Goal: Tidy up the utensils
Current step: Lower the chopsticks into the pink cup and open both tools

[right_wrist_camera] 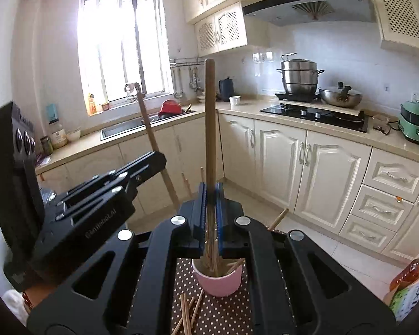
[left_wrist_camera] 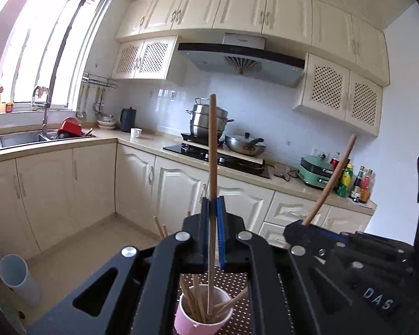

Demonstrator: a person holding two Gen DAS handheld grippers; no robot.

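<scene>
Your left gripper (left_wrist_camera: 212, 203) is clamped on one chopstick (left_wrist_camera: 212, 145) pointing to twelve o'clock — its lower end over the pink cup (left_wrist_camera: 187, 321). Your right gripper (right_wrist_camera: 211, 192) pinches another chopstick (right_wrist_camera: 210, 117), upright above the same cup — loose chopsticks (right_wrist_camera: 188, 311) lie at seven o'clock.

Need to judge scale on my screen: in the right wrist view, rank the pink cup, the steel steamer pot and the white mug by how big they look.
1. pink cup, largest, though it sits right below the camera, so nearness inflates it.
2. steel steamer pot, slightly smaller in the picture.
3. white mug, clearly smallest.
</scene>
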